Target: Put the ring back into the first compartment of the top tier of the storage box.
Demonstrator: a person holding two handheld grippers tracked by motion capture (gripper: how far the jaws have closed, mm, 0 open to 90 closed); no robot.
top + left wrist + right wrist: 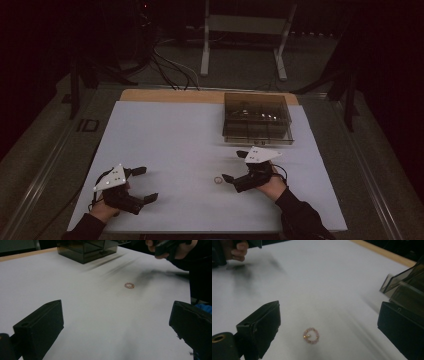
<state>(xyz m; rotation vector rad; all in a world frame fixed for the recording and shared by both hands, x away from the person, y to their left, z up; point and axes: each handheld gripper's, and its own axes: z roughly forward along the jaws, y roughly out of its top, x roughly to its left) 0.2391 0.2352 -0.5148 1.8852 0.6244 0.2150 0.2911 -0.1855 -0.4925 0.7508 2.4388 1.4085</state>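
Observation:
A small pink beaded ring (218,180) (311,335) (129,285) lies flat on the white table cover (175,145). My right gripper (235,166) (329,325) is open, low over the table, and the ring lies between its jaws near their tips. My left gripper (145,184) (117,320) stands open at the near left, well away from the ring, with nothing between its jaws. A smoky transparent drawer box (257,118) (85,250) (404,287) sits at the back right of the cover.
The table's wooden edge (170,95) shows behind the cover. A white metal frame (245,35) and dark cables (170,70) stand on the floor beyond the table. The other hand (237,250) shows far off in the right gripper view.

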